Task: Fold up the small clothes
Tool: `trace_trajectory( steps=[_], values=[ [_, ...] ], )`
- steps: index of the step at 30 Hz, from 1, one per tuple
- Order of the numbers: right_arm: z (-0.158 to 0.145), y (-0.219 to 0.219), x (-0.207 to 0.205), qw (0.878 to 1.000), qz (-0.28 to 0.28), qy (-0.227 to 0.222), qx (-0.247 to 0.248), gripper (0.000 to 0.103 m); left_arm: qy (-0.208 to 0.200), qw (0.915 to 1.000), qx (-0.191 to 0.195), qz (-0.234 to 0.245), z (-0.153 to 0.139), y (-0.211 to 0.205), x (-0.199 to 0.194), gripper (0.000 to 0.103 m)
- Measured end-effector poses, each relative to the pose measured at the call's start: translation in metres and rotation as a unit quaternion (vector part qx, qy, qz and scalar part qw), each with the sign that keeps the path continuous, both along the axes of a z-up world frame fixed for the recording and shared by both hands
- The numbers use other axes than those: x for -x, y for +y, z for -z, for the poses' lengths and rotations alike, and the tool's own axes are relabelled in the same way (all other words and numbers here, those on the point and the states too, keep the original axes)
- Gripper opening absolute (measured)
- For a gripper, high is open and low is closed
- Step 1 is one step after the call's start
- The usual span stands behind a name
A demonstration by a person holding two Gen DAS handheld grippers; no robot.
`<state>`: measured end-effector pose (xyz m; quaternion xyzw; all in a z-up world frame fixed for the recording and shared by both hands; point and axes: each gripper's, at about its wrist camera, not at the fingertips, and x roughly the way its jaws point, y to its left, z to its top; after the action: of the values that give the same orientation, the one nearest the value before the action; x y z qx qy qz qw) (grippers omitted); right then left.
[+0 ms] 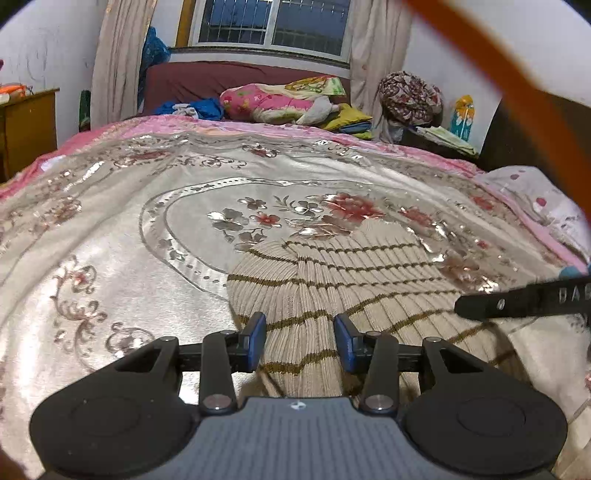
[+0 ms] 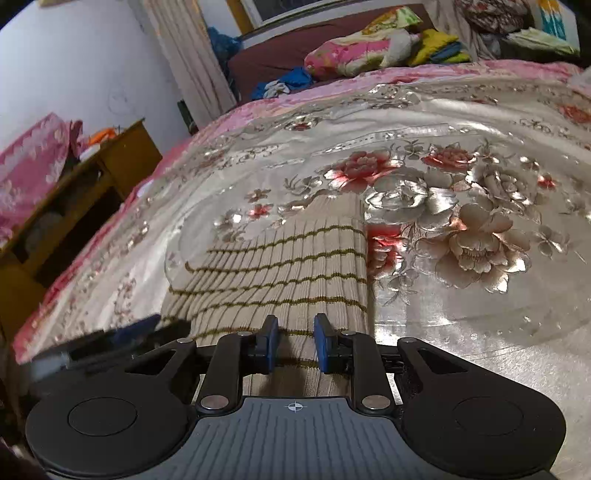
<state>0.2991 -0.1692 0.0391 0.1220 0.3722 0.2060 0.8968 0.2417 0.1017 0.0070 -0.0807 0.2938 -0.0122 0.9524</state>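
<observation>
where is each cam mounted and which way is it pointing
Left wrist: sits on the left gripper, looking forward over the striped ribbed garment toward the window; its open jaws show, with the right gripper entering from the side.
Right wrist: sits on the right gripper, looking across the garment and the floral bedspread; its open jaws show.
Shared: garment, bedspread, pillows.

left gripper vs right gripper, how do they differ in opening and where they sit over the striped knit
The left gripper is open wider than the right gripper. The left gripper hangs over the left part of the beige ribbed knit garment with olive stripes, the right gripper near its straight right edge. Both are open, empty, blue-padded, above the garment's near end.
</observation>
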Motion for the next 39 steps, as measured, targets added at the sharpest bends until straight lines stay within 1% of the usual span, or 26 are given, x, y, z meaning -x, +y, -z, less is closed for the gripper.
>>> trace_trajectory(
  steps=[3, 6, 9, 11, 13, 15, 18, 21, 23, 28, 35, 39],
  values=[
    [-0.009, -0.006, 0.012, 1.000, 0.003, -0.011, -0.012, 0.024, 0.003, 1.0000, 0.003, -0.006, -0.008, -0.002, 0.005, 0.047],
    [-0.015, -0.011, 0.031, 1.000, -0.004, -0.023, -0.007, 0.024, -0.005, 0.9999, 0.009, 0.002, -0.017, -0.006, 0.020, 0.046],
    [-0.010, -0.017, 0.050, 1.000, -0.010, -0.010, -0.010, 0.024, -0.010, 0.9997, 0.011, 0.018, -0.021, -0.015, 0.042, 0.046],
    [-0.005, -0.017, 0.059, 1.000, -0.013, 0.001, -0.009, 0.024, -0.004, 0.9995, 0.008, 0.031, -0.019, -0.023, 0.053, 0.046],
    [0.003, -0.016, 0.066, 1.000, -0.014, 0.010, -0.004, 0.024, 0.006, 0.9993, -0.008, 0.036, -0.014, -0.032, 0.058, 0.046],
    [0.012, -0.014, 0.070, 1.000, -0.011, 0.024, 0.002, 0.024, 0.024, 0.9989, -0.022, 0.033, -0.006, -0.037, 0.059, 0.046],
    [0.018, -0.016, 0.078, 0.999, -0.003, 0.033, 0.003, 0.024, 0.046, 0.9983, -0.027, 0.024, 0.000, -0.039, 0.061, 0.046],
    [0.016, -0.023, 0.089, 1.000, 0.001, 0.029, -0.007, 0.025, 0.047, 0.9986, -0.015, 0.018, -0.003, -0.035, 0.071, 0.046],
    [0.017, -0.027, 0.095, 1.000, 0.006, 0.028, -0.006, 0.025, 0.045, 0.9987, -0.017, 0.017, -0.004, -0.036, 0.079, 0.046],
    [0.032, -0.026, 0.097, 0.998, 0.017, 0.057, 0.020, 0.025, 0.065, 0.9974, -0.029, 0.014, 0.002, -0.043, 0.087, 0.046],
    [0.021, -0.030, 0.115, 0.999, 0.019, 0.044, 0.018, 0.026, 0.060, 0.9978, -0.022, 0.016, -0.002, -0.048, 0.102, 0.046],
    [0.021, -0.029, 0.123, 0.998, 0.022, 0.048, 0.022, 0.029, 0.060, 0.9979, -0.015, 0.018, -0.004, -0.051, 0.110, 0.046]
  ],
)
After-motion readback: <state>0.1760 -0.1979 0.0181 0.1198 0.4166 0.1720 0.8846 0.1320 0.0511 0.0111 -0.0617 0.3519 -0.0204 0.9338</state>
